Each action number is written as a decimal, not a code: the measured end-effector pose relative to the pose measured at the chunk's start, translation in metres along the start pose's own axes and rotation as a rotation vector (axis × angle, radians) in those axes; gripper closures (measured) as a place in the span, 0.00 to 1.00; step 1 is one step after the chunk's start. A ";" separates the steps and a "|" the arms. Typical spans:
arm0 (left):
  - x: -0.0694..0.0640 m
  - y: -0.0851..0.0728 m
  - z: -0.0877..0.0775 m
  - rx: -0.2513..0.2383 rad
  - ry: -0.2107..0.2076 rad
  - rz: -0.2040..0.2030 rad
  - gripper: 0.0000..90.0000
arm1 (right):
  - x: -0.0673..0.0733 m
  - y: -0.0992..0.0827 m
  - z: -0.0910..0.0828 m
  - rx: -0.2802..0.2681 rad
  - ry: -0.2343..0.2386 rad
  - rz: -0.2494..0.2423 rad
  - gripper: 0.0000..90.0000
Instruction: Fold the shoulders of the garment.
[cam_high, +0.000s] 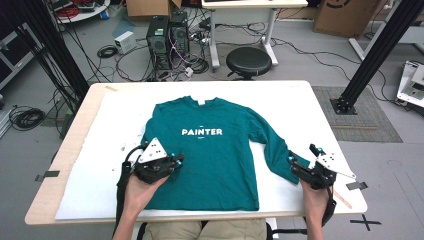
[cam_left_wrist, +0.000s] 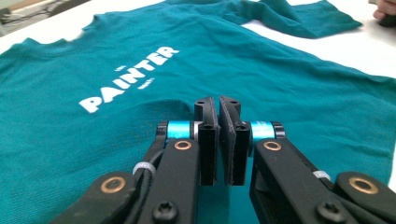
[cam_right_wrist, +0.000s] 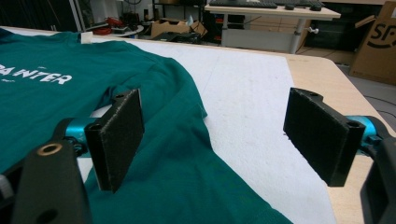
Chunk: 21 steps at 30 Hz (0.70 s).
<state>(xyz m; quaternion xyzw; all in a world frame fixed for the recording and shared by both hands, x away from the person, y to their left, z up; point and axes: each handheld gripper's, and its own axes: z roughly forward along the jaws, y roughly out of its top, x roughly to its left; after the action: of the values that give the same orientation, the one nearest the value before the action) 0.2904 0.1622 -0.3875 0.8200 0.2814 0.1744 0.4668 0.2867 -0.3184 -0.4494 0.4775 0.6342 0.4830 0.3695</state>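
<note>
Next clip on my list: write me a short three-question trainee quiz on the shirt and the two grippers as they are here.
1. True or false: the right gripper has its jaws wide apart over the sleeve of the teal long-sleeved shirt.
2. What word is printed in white on the shirt's chest?
3. The left gripper is: A) open beside the collar; B) shut, over the shirt's body; C) resting on the bare wooden table edge.

Key:
1. True. The sleeve cloth lies between the spread pads, and they do not press on it.
2. PAINTER.
3. B. The left gripper view shows its pads together; whether any cloth is pinched cannot be told.
</note>
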 end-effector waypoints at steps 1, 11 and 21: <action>-0.002 0.000 0.002 0.002 -0.008 0.003 0.95 | 0.000 0.000 0.000 0.000 0.000 0.000 0.23; -0.016 -0.002 0.020 0.040 -0.065 0.031 0.95 | 0.001 0.000 0.000 0.003 0.000 0.007 0.23; -0.019 -0.002 0.034 0.073 -0.084 0.030 0.95 | 0.001 0.000 0.000 0.004 0.000 0.006 0.23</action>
<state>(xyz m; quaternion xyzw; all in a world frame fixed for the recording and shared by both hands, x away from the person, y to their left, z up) 0.2943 0.1284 -0.4070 0.8471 0.2555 0.1362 0.4456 0.2864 -0.3177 -0.4493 0.4803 0.6337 0.4827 0.3672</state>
